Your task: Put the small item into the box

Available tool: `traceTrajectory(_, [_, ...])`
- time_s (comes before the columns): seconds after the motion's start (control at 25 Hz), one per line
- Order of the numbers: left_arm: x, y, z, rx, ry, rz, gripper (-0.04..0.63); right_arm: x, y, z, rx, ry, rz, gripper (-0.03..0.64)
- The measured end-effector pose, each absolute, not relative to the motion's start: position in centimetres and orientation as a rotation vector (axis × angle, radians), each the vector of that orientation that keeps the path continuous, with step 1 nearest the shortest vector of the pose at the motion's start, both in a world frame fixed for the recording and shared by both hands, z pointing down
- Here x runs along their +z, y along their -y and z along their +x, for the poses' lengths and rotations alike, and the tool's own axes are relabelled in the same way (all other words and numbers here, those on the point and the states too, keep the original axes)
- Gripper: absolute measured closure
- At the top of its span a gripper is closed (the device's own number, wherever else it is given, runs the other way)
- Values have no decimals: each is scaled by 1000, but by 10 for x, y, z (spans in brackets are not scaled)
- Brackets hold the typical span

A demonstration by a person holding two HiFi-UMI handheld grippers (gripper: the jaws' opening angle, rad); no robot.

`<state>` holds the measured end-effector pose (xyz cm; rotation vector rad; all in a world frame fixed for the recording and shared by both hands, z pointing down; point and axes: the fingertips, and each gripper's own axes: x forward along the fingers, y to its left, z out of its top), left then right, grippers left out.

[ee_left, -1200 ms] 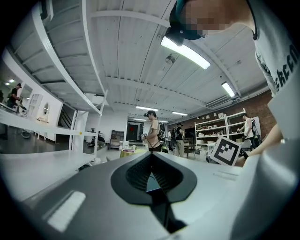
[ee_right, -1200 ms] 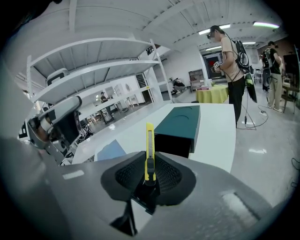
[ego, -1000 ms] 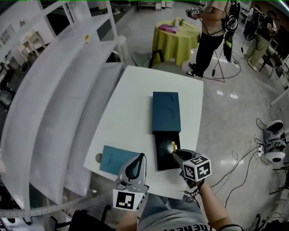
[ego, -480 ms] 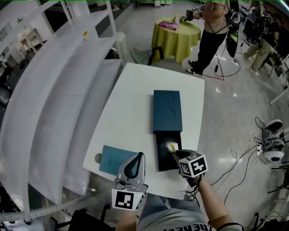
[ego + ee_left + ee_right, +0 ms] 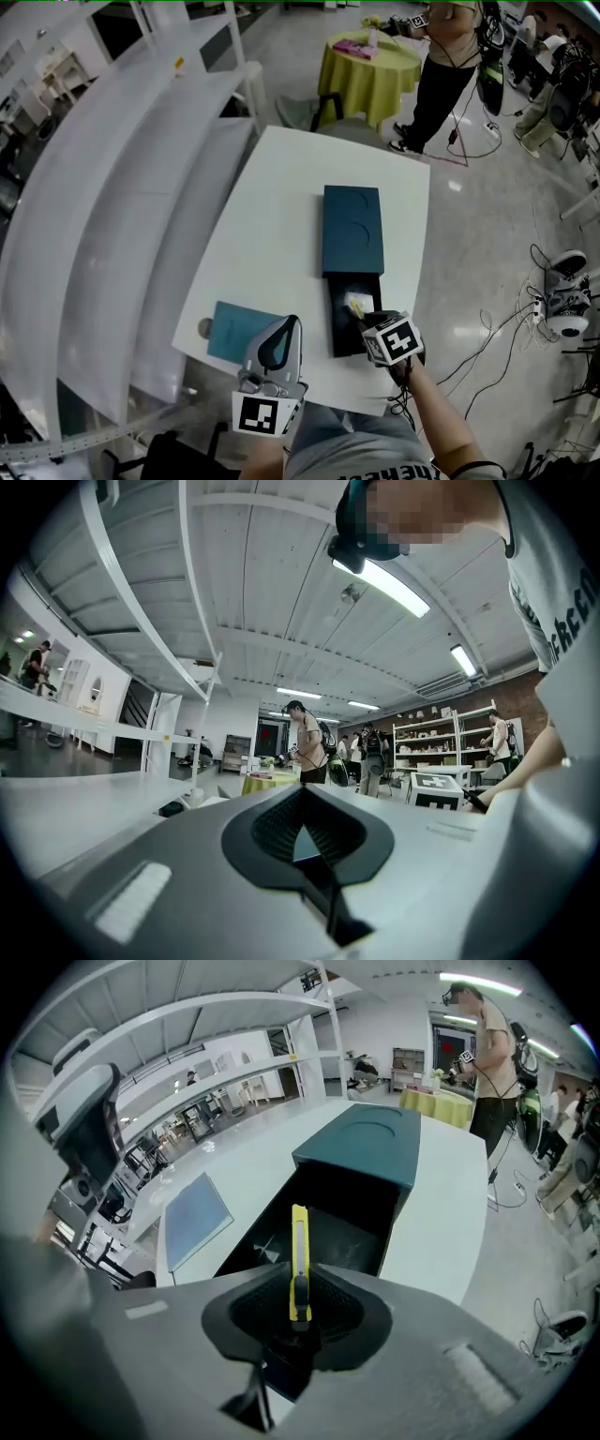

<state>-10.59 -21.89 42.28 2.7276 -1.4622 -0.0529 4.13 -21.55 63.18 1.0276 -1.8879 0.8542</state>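
Observation:
A thin yellow utility knife (image 5: 299, 1251) is pinched upright between the jaws of my right gripper (image 5: 299, 1283). In the head view the knife (image 5: 355, 305) and right gripper (image 5: 364, 317) hang over the open black drawer (image 5: 343, 336). That drawer slides out of a teal box sleeve (image 5: 352, 230), and its dark inside (image 5: 352, 1222) lies right under the knife tip. My left gripper (image 5: 284, 330) is shut on nothing near the table's front edge, pointing out across the room (image 5: 302, 799).
A flat teal panel (image 5: 234, 333) lies at the front left of the white table (image 5: 272, 216). Curved white shelving (image 5: 103, 187) runs along the left. Cables and a device (image 5: 567, 300) sit on the floor to the right. A person (image 5: 450, 66) stands by a yellow-green table (image 5: 370, 75).
My right gripper has carried the yellow knife a little forward and left, further over the open drawer. The left gripper has stayed put.

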Motion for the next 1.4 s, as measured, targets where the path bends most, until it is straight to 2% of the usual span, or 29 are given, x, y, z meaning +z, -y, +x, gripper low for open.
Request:
traceTrajectory(0.84, [433,229,-114,-59,1446,2706,584,662,212,31,854,1730,916,549])
traceTrajectory(1.4, [439,233,-123,-67,1441,2689,584,673,224,30,627,1626,833,549])
